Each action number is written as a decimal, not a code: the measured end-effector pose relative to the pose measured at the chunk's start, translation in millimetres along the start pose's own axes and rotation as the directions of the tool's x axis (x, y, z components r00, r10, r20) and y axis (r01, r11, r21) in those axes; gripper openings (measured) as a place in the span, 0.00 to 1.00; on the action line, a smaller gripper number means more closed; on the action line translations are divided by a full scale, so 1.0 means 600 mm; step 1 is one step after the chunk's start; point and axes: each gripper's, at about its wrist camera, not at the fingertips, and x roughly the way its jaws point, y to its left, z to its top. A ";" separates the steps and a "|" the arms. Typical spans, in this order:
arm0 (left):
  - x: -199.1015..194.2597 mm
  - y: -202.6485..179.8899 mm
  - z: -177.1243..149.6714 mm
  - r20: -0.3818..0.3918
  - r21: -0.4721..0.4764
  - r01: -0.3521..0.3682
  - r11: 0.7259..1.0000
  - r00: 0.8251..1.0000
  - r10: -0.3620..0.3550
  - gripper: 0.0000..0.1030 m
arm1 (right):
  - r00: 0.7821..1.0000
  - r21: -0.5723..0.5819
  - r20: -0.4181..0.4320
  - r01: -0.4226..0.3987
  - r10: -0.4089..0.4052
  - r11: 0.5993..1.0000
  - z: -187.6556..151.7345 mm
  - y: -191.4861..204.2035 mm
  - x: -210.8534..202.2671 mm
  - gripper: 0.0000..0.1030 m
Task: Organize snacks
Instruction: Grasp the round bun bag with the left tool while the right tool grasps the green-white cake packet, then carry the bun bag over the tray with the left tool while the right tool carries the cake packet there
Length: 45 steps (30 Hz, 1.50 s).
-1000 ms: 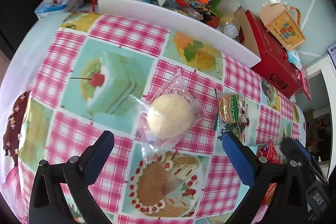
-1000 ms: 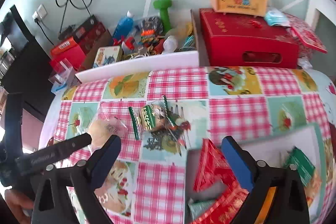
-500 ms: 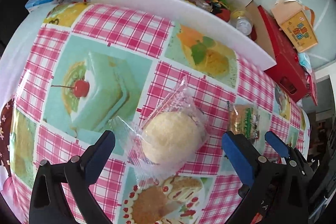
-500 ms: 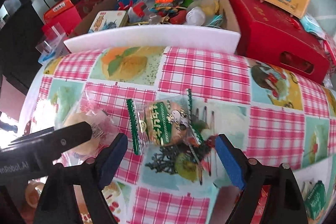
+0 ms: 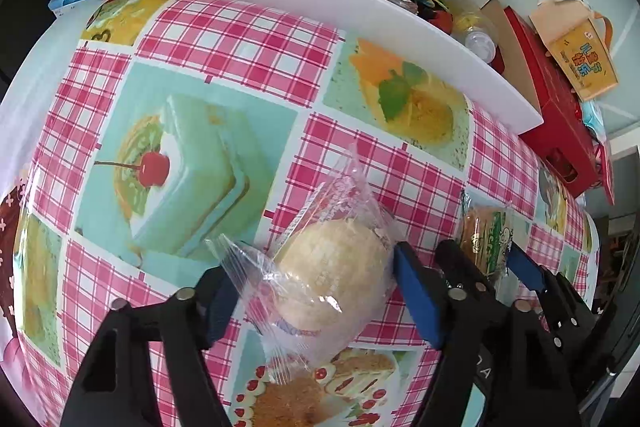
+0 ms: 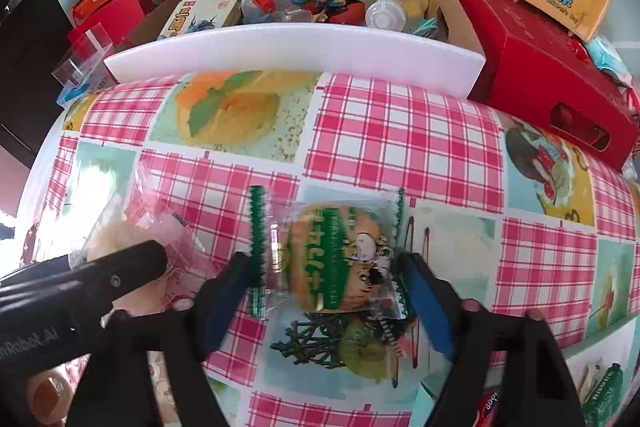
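Left tongs point(image 5: 316, 287) were closing around one clear-wrapped round bun point(image 5: 334, 273), which lay between the blue pads on the checkered surface point(image 5: 240, 39); the right pad touched its wrapper, the left was hidden behind the film, so grip unclear. Right tongs point(image 6: 324, 291) were closing on one green-edged biscuit packet point(image 6: 332, 259), pads at both sealed ends. The two snacks lay just beside each other. Farther back: one white foam board point(image 6: 296, 47), one red box point(image 6: 552, 83).

On the tablecloth point(image 5: 224, 39) the wrapped bun point(image 5: 332, 275) lies left of the biscuit packet point(image 6: 332, 263), with the foam board point(image 6: 296, 47) behind both.
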 end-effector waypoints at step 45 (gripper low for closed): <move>-0.184 -0.076 -0.286 0.224 -0.037 0.095 0.995 0.971 -0.085 0.62 | 0.978 0.231 0.182 0.061 -0.105 0.971 -0.304 -0.085 -0.283 0.57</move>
